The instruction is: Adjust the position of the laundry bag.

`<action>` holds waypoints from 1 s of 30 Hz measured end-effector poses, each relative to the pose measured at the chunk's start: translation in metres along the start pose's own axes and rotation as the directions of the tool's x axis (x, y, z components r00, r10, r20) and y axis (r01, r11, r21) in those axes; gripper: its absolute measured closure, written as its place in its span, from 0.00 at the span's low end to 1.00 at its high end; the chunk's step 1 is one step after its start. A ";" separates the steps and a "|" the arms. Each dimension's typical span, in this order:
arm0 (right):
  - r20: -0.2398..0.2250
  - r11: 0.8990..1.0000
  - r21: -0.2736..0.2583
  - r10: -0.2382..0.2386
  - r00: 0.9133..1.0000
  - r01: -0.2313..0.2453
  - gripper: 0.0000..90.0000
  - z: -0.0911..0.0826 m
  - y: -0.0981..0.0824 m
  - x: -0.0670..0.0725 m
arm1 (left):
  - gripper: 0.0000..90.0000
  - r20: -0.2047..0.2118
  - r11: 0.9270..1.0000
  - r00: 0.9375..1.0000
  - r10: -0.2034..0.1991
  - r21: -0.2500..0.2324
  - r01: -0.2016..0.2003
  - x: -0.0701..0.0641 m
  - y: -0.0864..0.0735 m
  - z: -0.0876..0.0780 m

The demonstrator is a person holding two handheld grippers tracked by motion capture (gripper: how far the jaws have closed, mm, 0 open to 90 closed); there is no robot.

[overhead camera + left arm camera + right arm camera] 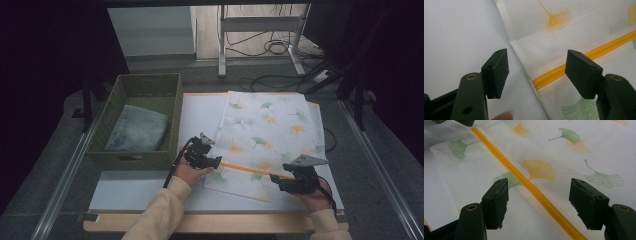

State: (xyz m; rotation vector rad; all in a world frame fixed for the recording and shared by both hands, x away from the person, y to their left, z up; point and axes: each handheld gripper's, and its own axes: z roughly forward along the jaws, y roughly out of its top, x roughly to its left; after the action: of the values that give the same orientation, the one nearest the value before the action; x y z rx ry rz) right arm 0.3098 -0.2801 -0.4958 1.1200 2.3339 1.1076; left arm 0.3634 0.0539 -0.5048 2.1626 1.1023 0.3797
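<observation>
Both grippers hover over the laundry bag [265, 140] flat on the tabletop [150, 192], jaws spread, gripping nothing. Its yellow zipper [584, 60] runs between them; the left gripper [536, 72] straddles what seems the zipper's end, the right gripper [539, 202] the middle.

The yellow zipper [524, 180] on the white mesh bag printed with ginkgo leaves [265, 135] runs out past the bottom edge of the right gripper view, and its far end slips off the top. In the high view, the black right gripper [280, 179] covers the zipper's right end. The folded pale blue denim cloth [137, 131] lies partly behind the near wall of the woven green basket [131, 159]. Whether the zipper has a pull is too small to tell.
</observation>
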 end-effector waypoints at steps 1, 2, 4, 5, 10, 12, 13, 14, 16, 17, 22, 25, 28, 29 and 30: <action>-0.001 1.000 0.000 0.001 1.000 -0.001 0.36 0.000 0.000 0.000 | 0.42 0.004 1.000 1.000 0.002 0.002 -0.002 0.000 0.000 0.001; -0.001 1.000 0.001 0.000 1.000 0.000 0.36 0.000 0.000 0.000 | 0.42 0.005 1.000 1.000 0.001 0.004 -0.001 0.000 0.000 0.001; -0.002 1.000 0.002 -0.003 1.000 0.003 0.36 0.000 0.000 0.000 | 0.42 -0.005 1.000 1.000 0.010 0.016 -0.010 -0.001 0.000 0.003; -0.003 1.000 0.001 -0.005 1.000 0.005 0.36 0.000 0.000 0.000 | 0.42 -0.004 1.000 1.000 0.011 0.020 -0.011 -0.001 -0.001 0.003; -0.002 1.000 0.002 -0.002 1.000 0.002 0.36 0.001 0.000 0.000 | 0.42 0.004 0.999 1.000 0.020 0.039 -0.020 -0.004 -0.004 0.006; -0.002 1.000 0.007 -0.003 1.000 0.004 0.36 0.002 -0.001 0.000 | 0.44 0.006 0.999 1.000 0.025 0.045 -0.026 -0.006 -0.004 0.007; -0.002 1.000 0.008 -0.003 1.000 0.003 0.36 0.002 -0.001 0.000 | 0.45 0.008 0.998 1.000 0.028 0.049 -0.028 -0.006 -0.004 0.008; -0.002 1.000 0.008 -0.004 1.000 0.004 0.36 0.002 -0.001 0.000 | 0.47 0.010 0.998 1.000 0.027 0.057 -0.027 -0.007 -0.004 0.009; 0.001 1.000 0.006 -0.004 1.000 0.004 0.36 0.001 0.000 0.000 | 0.51 0.002 0.996 0.999 0.040 0.081 -0.040 -0.009 -0.004 0.011; 0.001 1.000 0.004 0.000 1.000 0.000 0.36 0.001 0.000 0.000 | 0.54 0.002 0.995 0.999 0.045 0.093 -0.045 -0.009 -0.005 0.013; 0.004 1.000 0.006 0.005 1.000 -0.005 0.36 0.000 -0.001 -0.002 | 0.65 0.011 0.994 1.000 0.012 0.106 -0.013 -0.009 -0.008 0.016; 0.014 1.000 0.004 0.008 1.000 -0.008 0.36 0.000 -0.001 -0.002 | 0.75 0.017 0.994 1.000 0.006 0.114 -0.008 -0.011 -0.008 0.015; 0.014 1.000 -0.004 0.013 1.000 -0.013 0.36 -0.001 -0.001 -0.003 | 0.84 0.031 0.992 1.000 0.005 0.124 -0.009 -0.013 -0.006 0.015; 0.007 1.000 -0.008 0.012 1.000 -0.012 0.36 -0.001 -0.001 -0.003 | 0.86 0.034 0.992 0.999 0.002 0.126 -0.006 -0.013 -0.006 0.015; 0.004 1.000 -0.010 0.012 1.000 -0.012 0.36 -0.001 0.000 -0.003 | 0.88 0.040 0.992 0.999 0.001 0.129 -0.006 -0.013 -0.005 0.015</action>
State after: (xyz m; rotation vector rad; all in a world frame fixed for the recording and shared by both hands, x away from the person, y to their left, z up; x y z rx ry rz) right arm 0.3105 -0.2828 -0.4954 1.1328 2.3190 1.1192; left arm 0.3605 0.0392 -0.5189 2.2758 1.1285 0.2720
